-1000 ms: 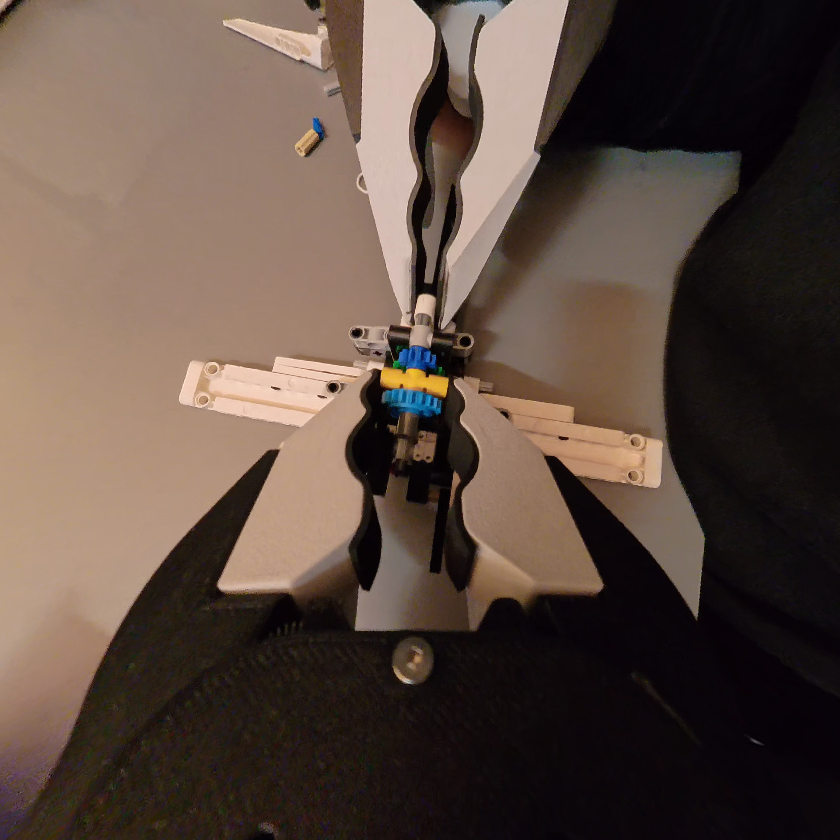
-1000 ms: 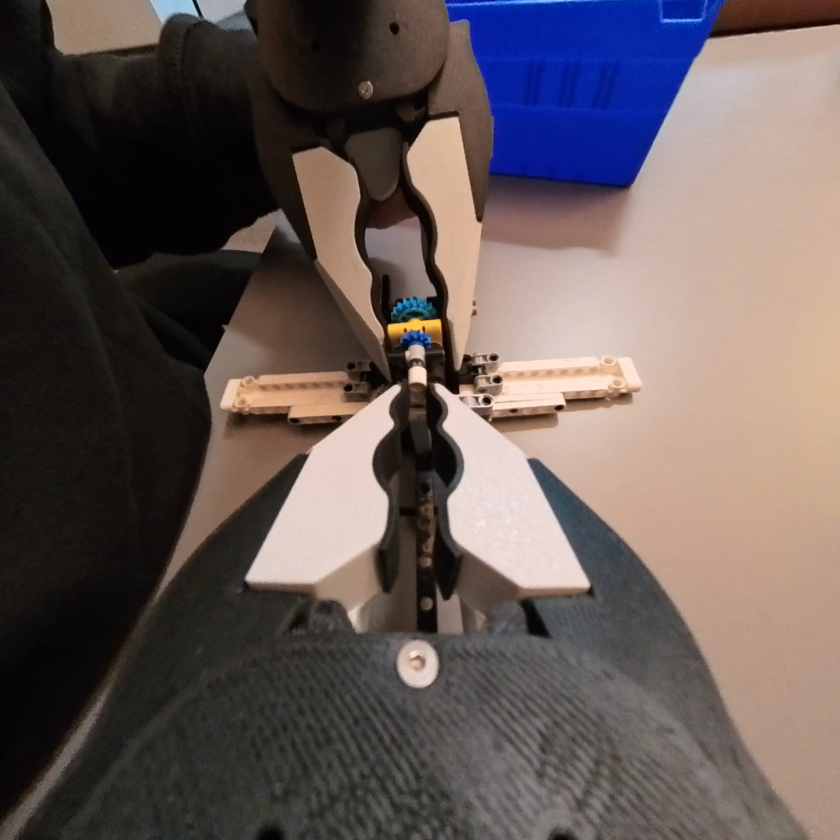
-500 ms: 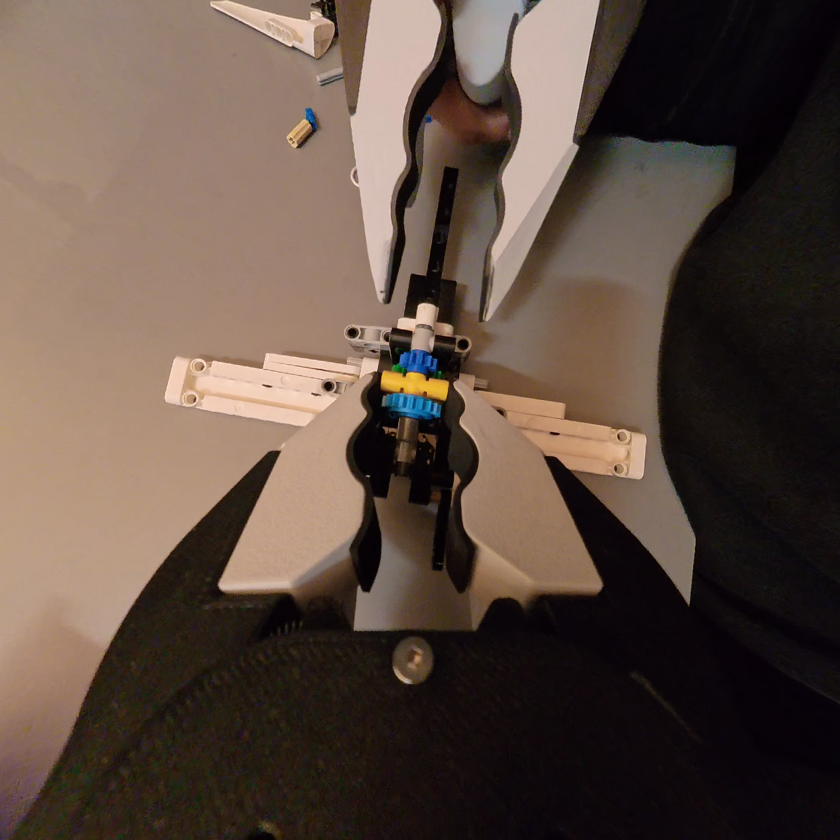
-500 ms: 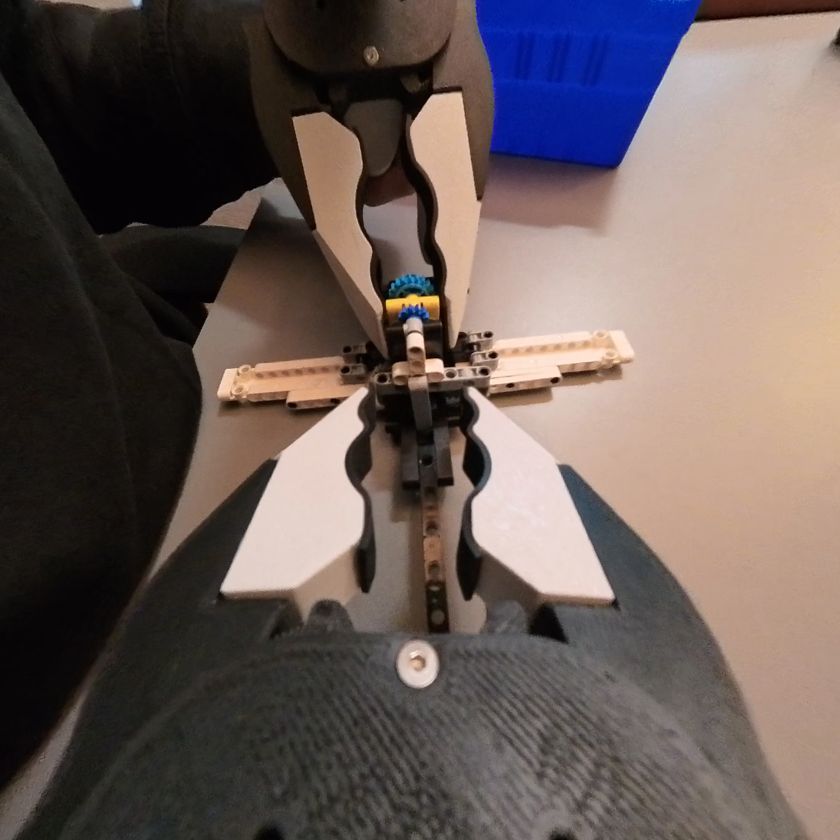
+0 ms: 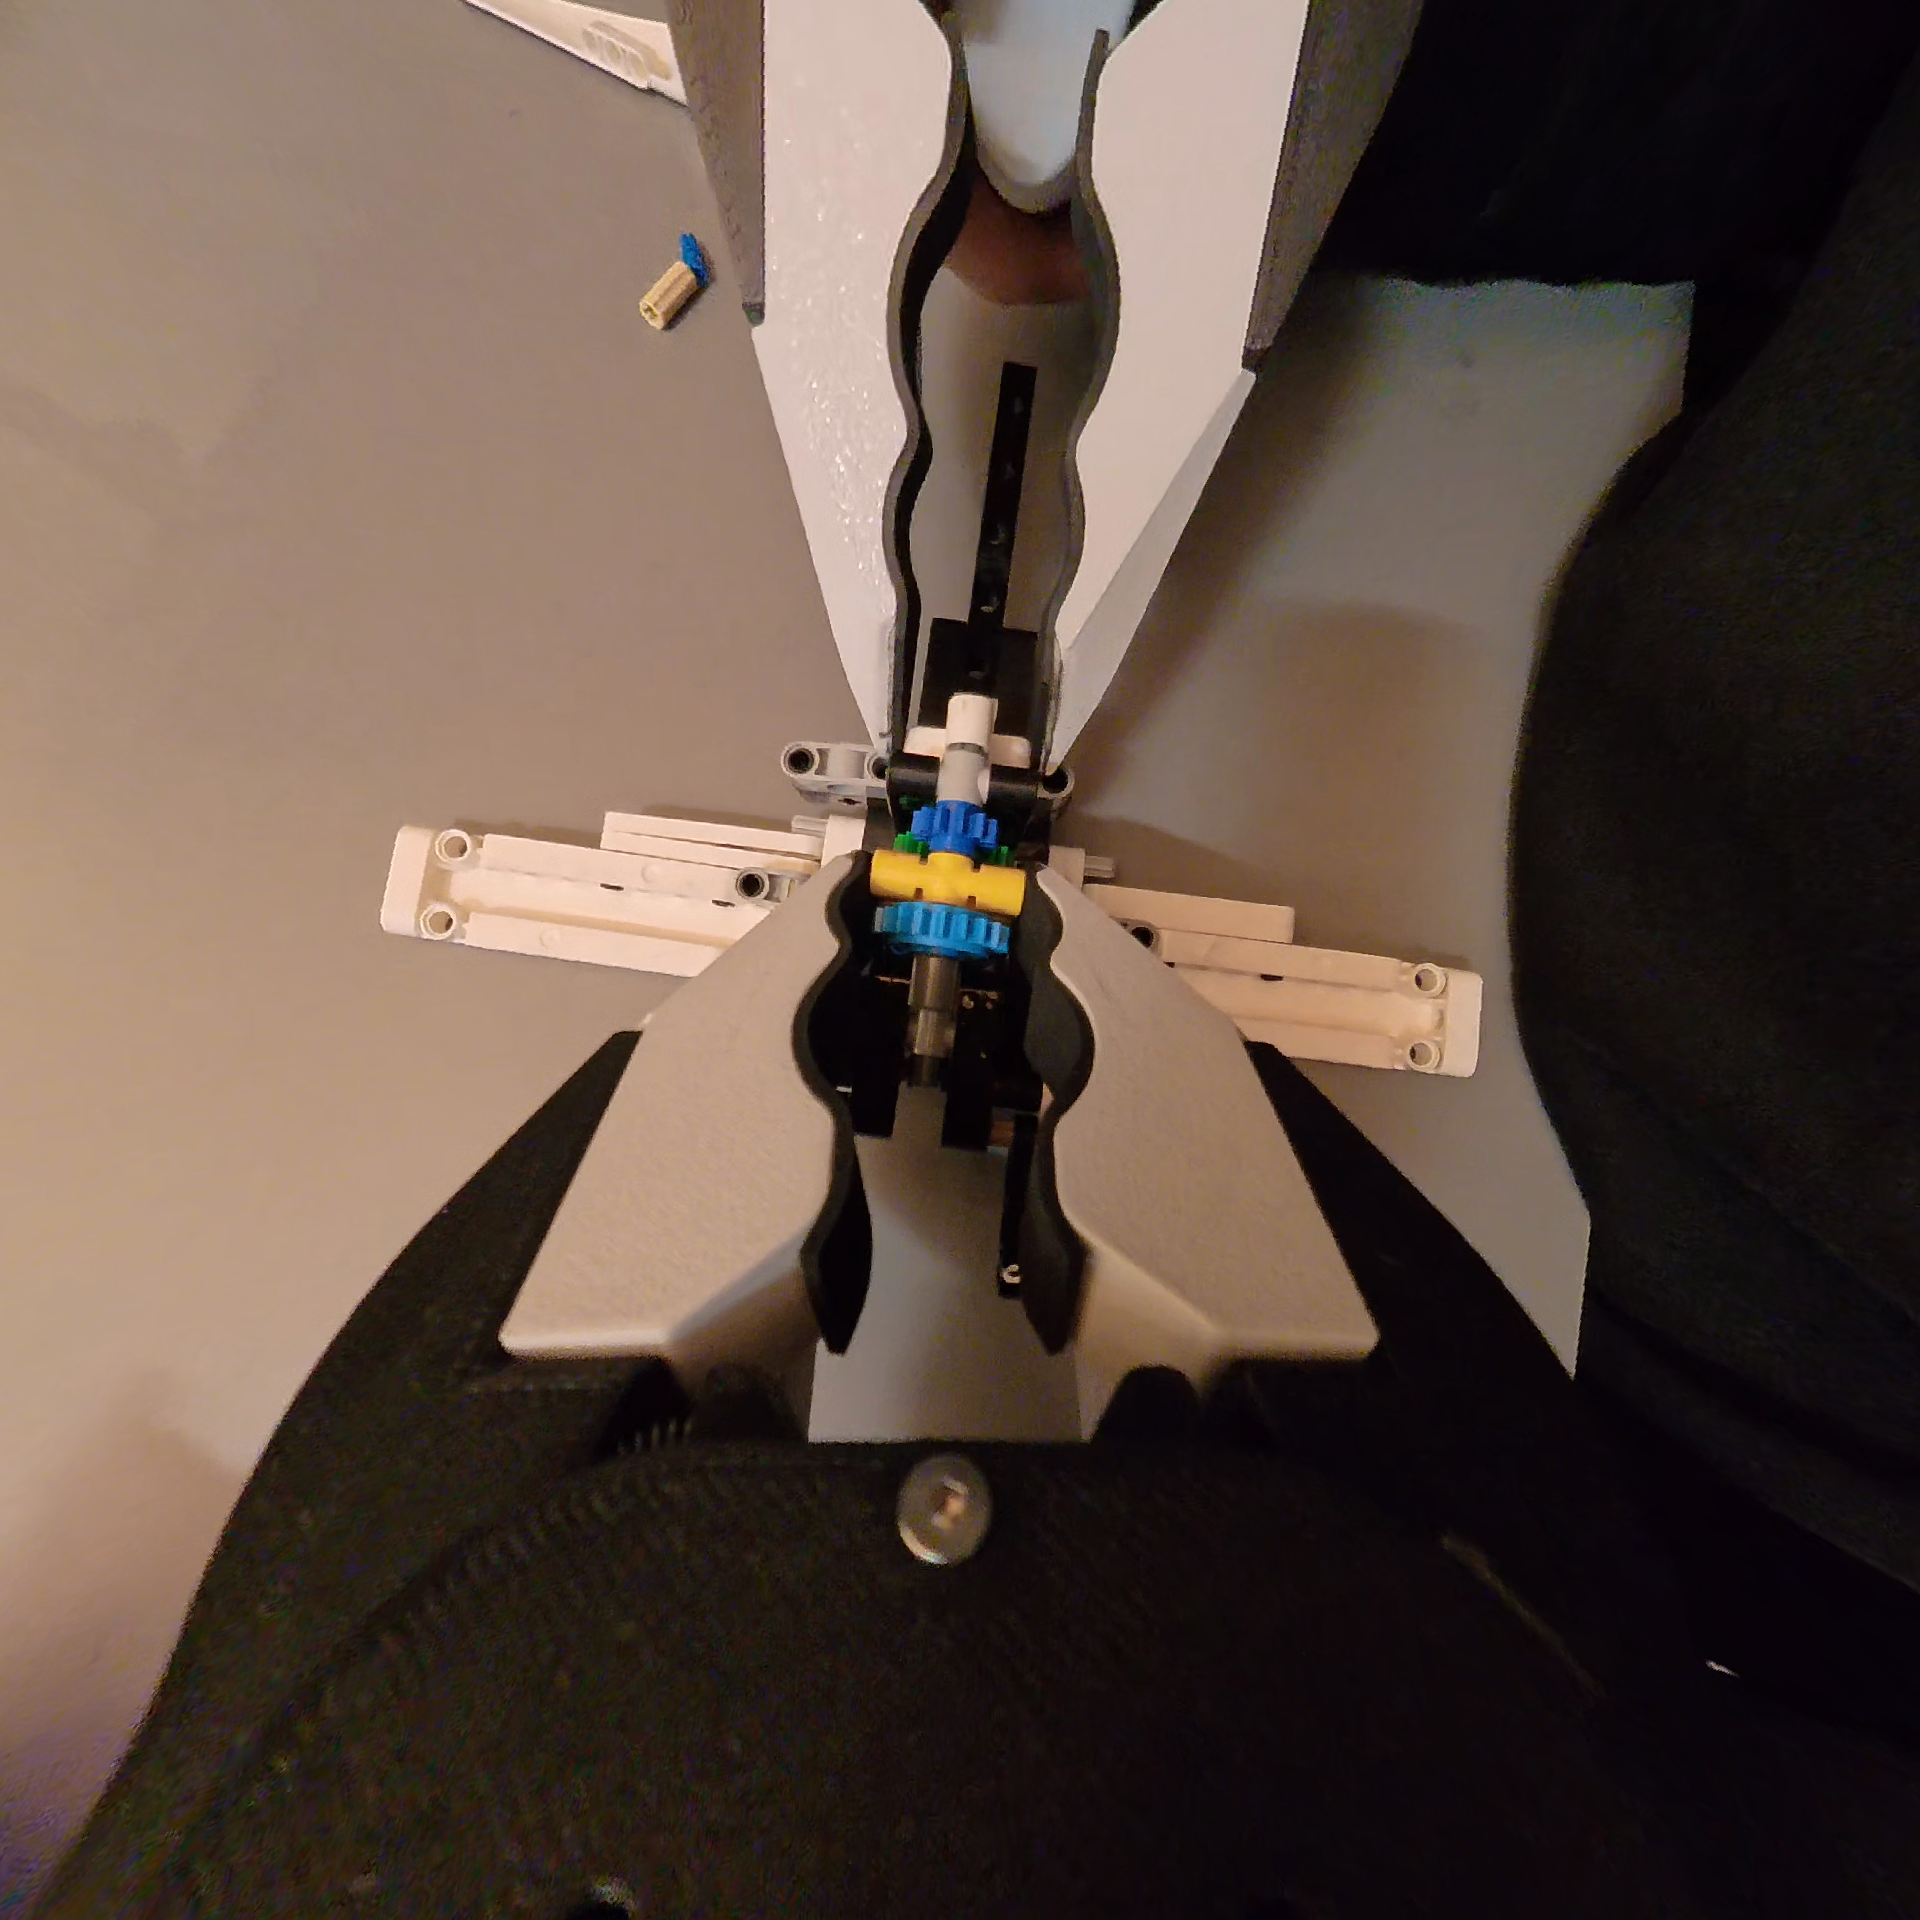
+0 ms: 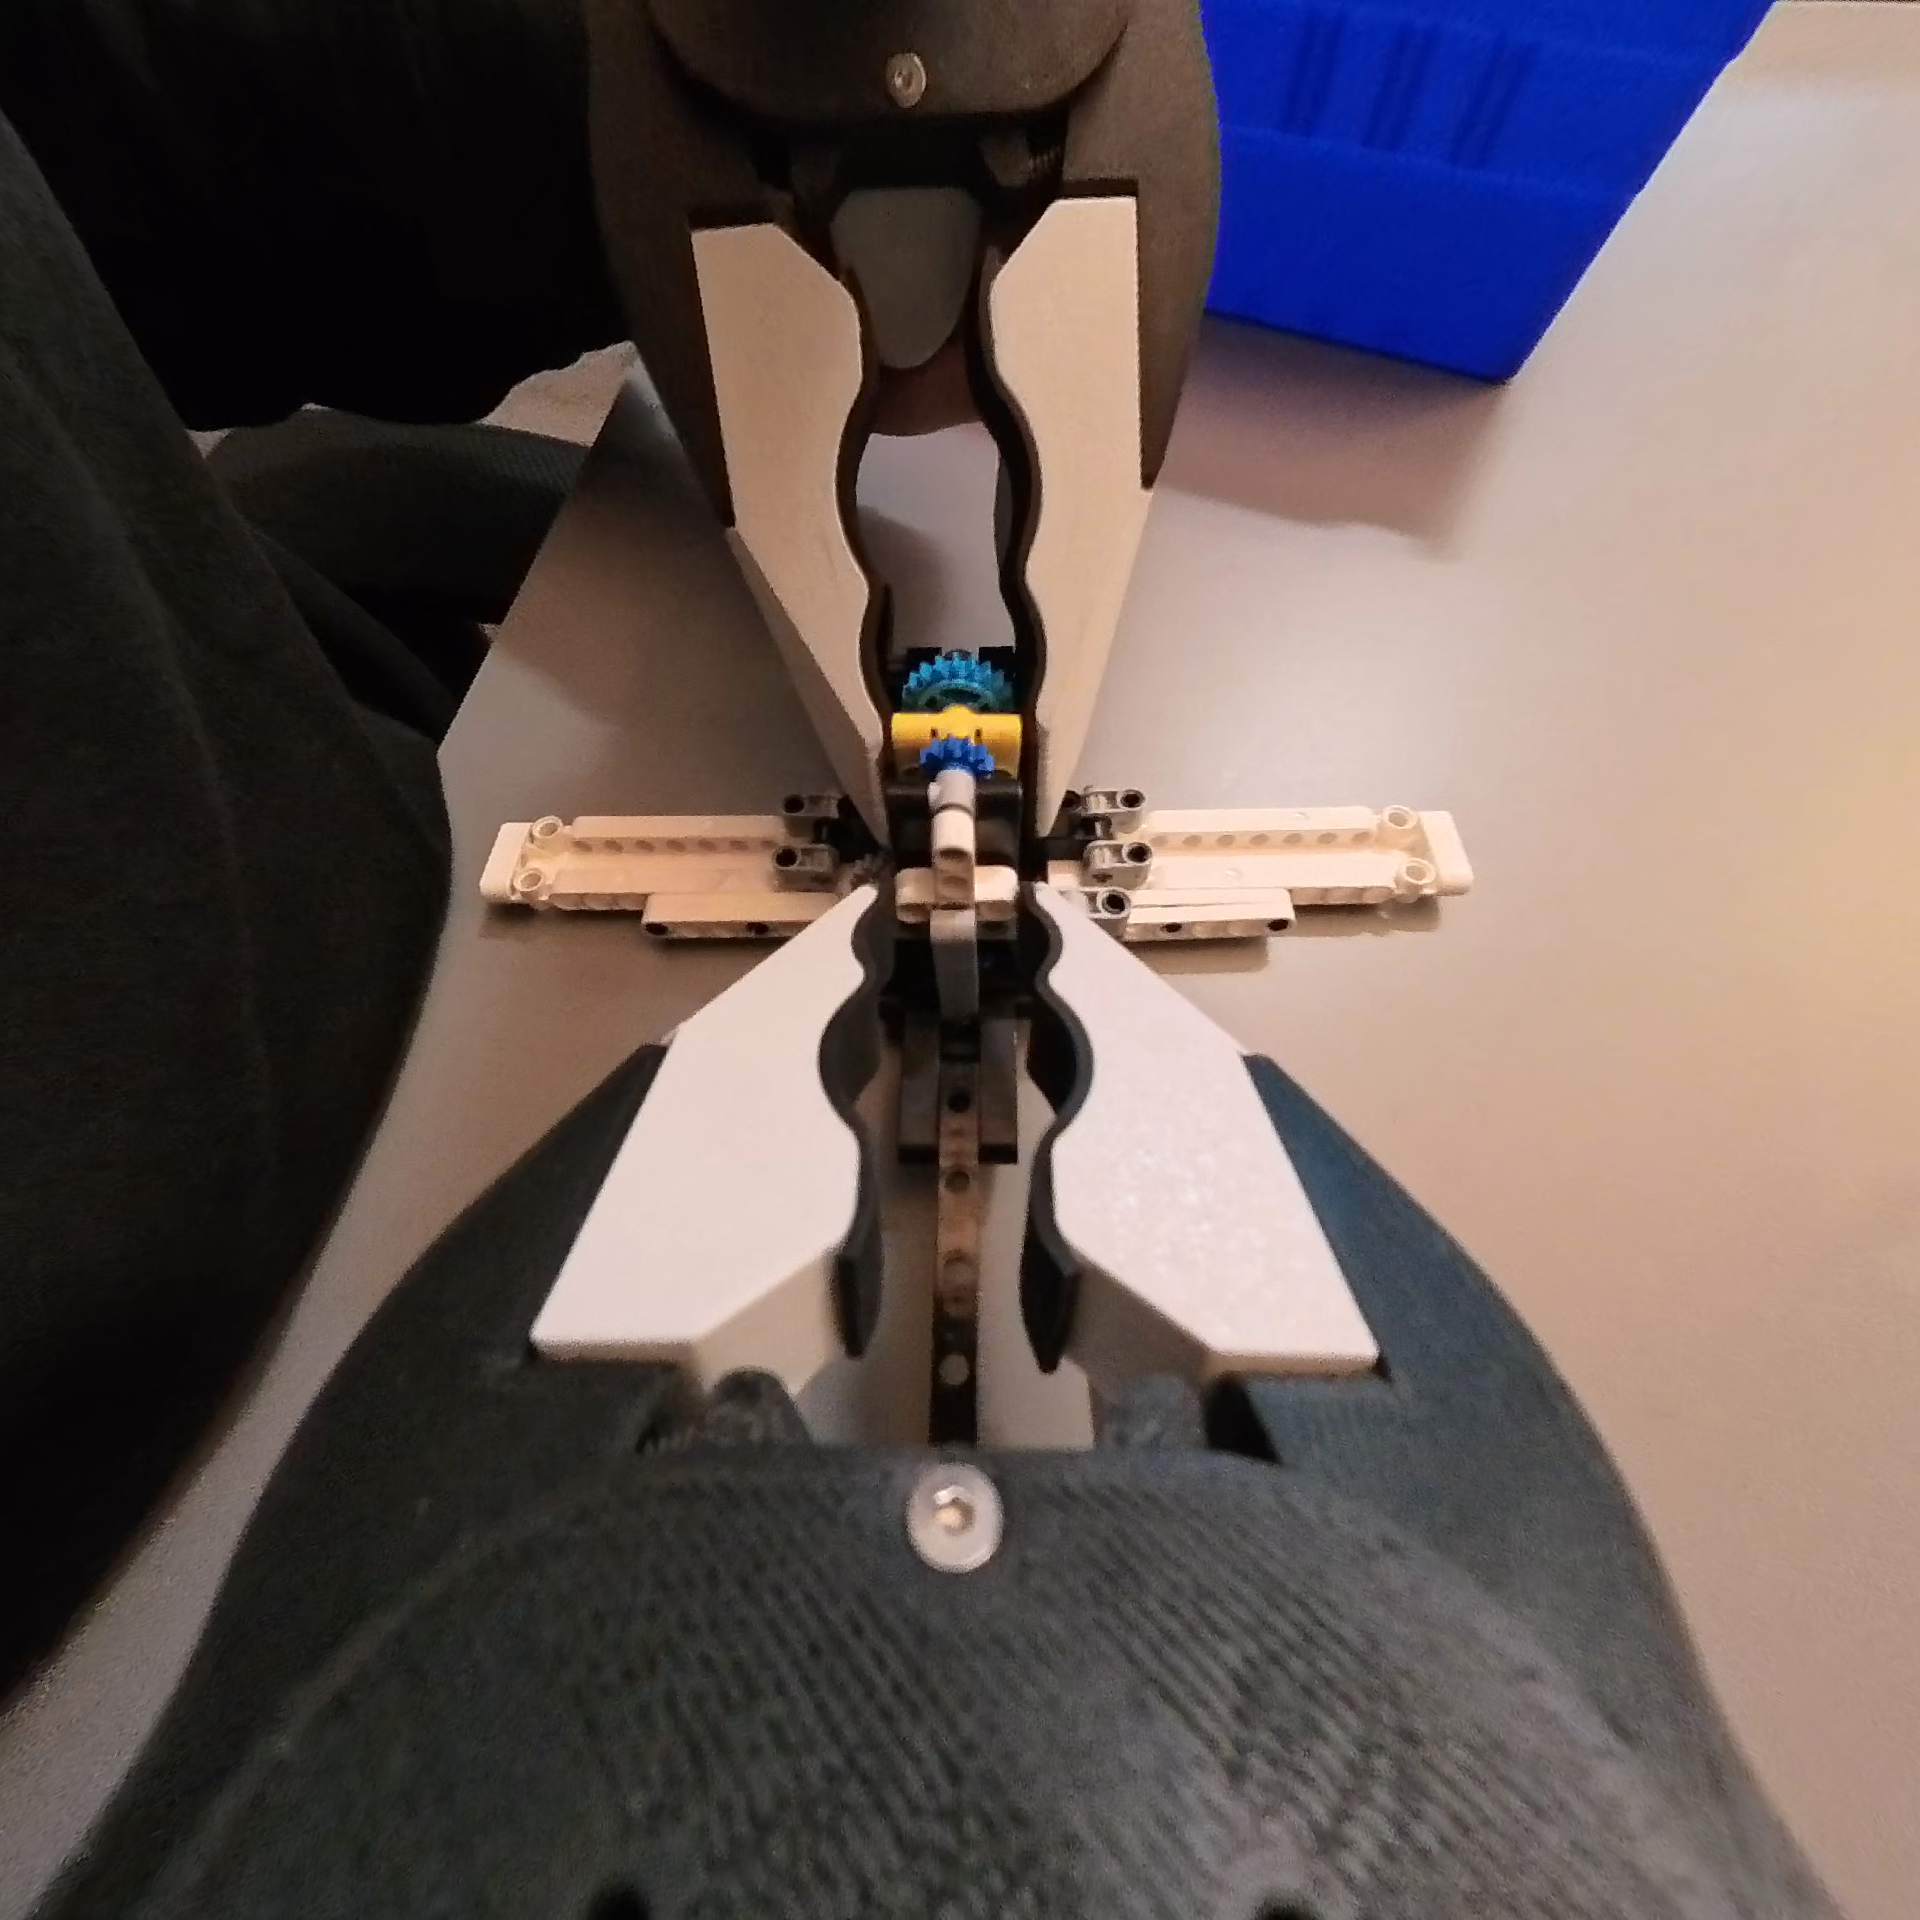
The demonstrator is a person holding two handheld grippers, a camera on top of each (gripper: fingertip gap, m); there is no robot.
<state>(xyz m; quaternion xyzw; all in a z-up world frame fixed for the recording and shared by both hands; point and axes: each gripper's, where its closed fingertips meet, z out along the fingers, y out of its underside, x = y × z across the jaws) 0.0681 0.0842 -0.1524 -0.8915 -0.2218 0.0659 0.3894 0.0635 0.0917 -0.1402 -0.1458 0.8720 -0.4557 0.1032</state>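
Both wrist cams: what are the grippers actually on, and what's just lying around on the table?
In the grippers:
- brick model with black frame, blue gears and white wing panels: left gripper clamps its geared end, right gripper closes on the opposite end.

Lying about:
- tan-and-blue pin
- white wedge panel
- blue bin

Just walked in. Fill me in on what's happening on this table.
A person holds a two-finger gripper in each hand, both closed from opposite ends on one building-brick model with white wings, lying on the grey table. The left gripper clamps the end carrying the yellow connector and blue gears. The right gripper has its fingers against the black body near the tail beam. A blue bin sits behind, and a small loose tan-and-blue piece lies off to the side.
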